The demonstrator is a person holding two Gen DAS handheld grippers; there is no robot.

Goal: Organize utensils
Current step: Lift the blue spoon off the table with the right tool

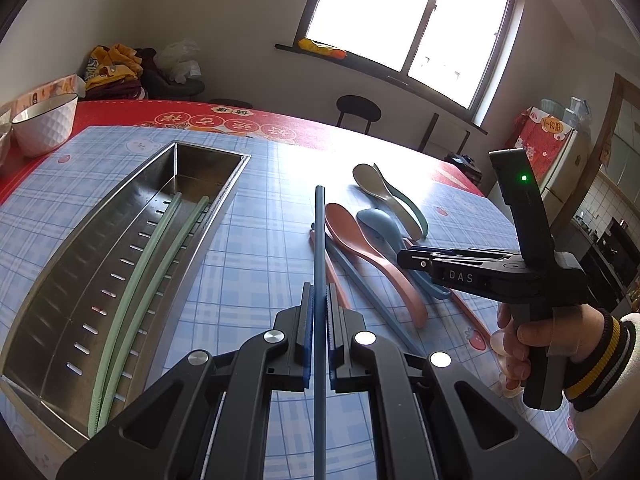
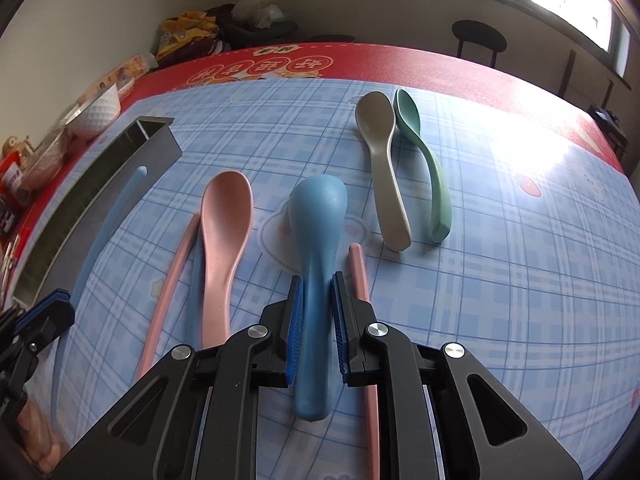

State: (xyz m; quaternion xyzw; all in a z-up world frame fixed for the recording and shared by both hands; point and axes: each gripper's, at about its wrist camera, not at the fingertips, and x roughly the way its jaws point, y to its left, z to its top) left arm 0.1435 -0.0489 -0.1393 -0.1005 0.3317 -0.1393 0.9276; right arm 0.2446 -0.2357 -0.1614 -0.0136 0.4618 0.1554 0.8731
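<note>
While clamped, blue spoon [image 2: 316,240] fills right fingers [image 2: 297,308].

from here the blue chopstick [image 1: 319,248] runs off the bottom edge below my left jaws. the pink chopstick [image 2: 362,276] slips under my right ones. window [image 1: 404,12] seems blown white.

You have two green chopsticks [image 1: 136,288] lying lengthwise in the steel tray [image 1: 60,280]. Right of the tray, a blue chopstick [image 1: 319,240] stands raised off the cloth, then a pink spoon [image 2: 224,232], a blue spoon [image 2: 318,240] bowl-down, and farthest away, beige [image 2: 380,152] and green [image 2: 424,168] spoons side by side.
</note>
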